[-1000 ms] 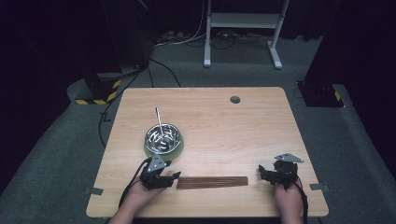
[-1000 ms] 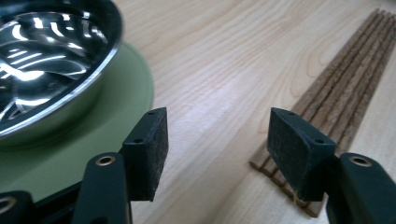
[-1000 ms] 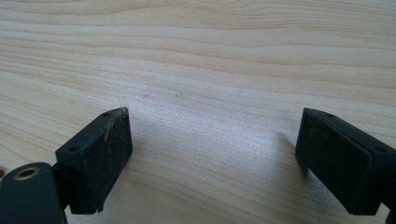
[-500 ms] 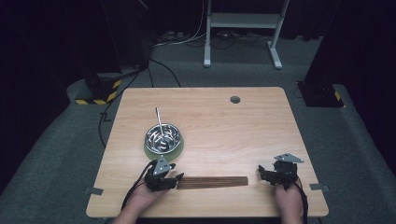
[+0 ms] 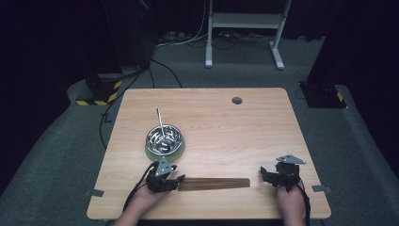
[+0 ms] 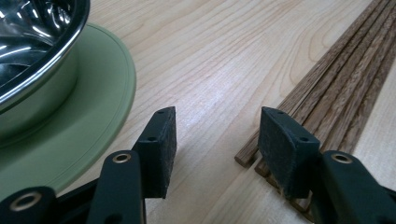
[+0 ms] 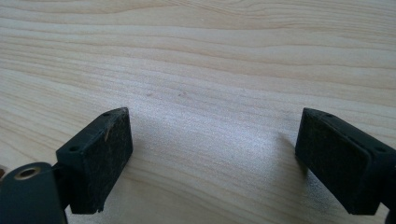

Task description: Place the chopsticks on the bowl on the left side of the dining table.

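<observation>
A flat row of several dark brown wooden sticks (image 5: 214, 183) lies along the table's front edge. My left gripper (image 5: 177, 181) sits at the row's left end, held by a hand. In the left gripper view it (image 6: 217, 140) is open; the right pad (image 6: 286, 147) hangs over the stick ends (image 6: 336, 79), while the left pad (image 6: 161, 142) is over bare wood. My right gripper (image 5: 265, 176) rests a little beyond the sticks' right end. In the right gripper view it (image 7: 212, 158) is wide open over bare tabletop (image 7: 201, 70), nothing between its pads.
A steel bowl (image 5: 164, 138) with a thin metal handle (image 5: 160, 120) leaning in it stands on a green plate (image 5: 151, 151) just behind my left gripper; the plate's rim (image 6: 93, 116) and the bowl (image 6: 32, 56) lie close on the left. A cable hole (image 5: 237, 100) is far back.
My left gripper has crept slightly forward and right, onto the left end of the sticks. The right gripper and the sticks have not moved.
</observation>
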{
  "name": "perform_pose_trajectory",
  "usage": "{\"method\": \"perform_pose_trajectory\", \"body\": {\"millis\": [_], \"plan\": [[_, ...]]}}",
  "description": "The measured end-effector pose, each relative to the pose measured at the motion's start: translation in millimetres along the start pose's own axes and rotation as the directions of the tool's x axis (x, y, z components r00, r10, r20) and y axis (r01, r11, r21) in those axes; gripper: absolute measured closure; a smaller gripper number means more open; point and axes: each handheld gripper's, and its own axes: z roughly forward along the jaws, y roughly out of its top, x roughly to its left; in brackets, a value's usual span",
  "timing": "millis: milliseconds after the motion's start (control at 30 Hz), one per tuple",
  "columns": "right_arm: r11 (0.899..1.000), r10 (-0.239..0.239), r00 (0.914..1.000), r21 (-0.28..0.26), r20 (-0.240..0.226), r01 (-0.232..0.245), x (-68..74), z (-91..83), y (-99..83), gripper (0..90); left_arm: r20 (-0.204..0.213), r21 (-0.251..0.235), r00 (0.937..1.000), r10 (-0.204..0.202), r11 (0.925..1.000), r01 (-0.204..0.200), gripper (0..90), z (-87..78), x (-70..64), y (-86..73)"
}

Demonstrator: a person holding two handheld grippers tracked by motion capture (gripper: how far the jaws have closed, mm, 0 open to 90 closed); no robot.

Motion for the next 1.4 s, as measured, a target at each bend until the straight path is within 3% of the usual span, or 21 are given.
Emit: {"method": "perform_pose_trajectory", "body": {"millis": [400, 667, 767, 1033, 1400], "plan": [[1.000, -0.001, 1.0000, 0.000, 0.000, 0.001, 0.1, -0.1, -0.1, 10.7, -0.068, 0.006, 0.9975, -0.022, 0.9997, 0.023, 48.9, -3.6, 10.1, -2.2], [1.000, -0.001, 1.0000, 0.000, 0.000, 0.001, 0.1, -0.1, -0.1, 10.7, -0.037, 0.001, 0.9992, -0.016, 0.9999, 0.016, 50.5, -1.2, 7.9, -0.6], [1.000, 0.004, 1.0000, 0.001, 0.000, -0.004, 0.5, -0.2, -0.2, 10.7, -0.027, 0.012, 0.9996, 0.010, 0.9999, -0.010, 52.5, 2.2, 5.3, 1.7], [1.000, -0.001, 1.0000, -0.002, 0.000, 0.001, 0.6, -0.1, -0.3, 10.7, 0.028, 0.027, 0.9991, 0.033, 0.9991, -0.034, 61.5, 7.4, 0.4, 3.0], [1.000, -0.003, 1.0000, 0.009, -0.007, 0.003, 0.4, -1.2, -0.1, 10.7, 0.044, 0.030, 0.9980, 0.046, 0.9984, -0.047, 72.2, 5.1, -1.2, 1.8]]}}
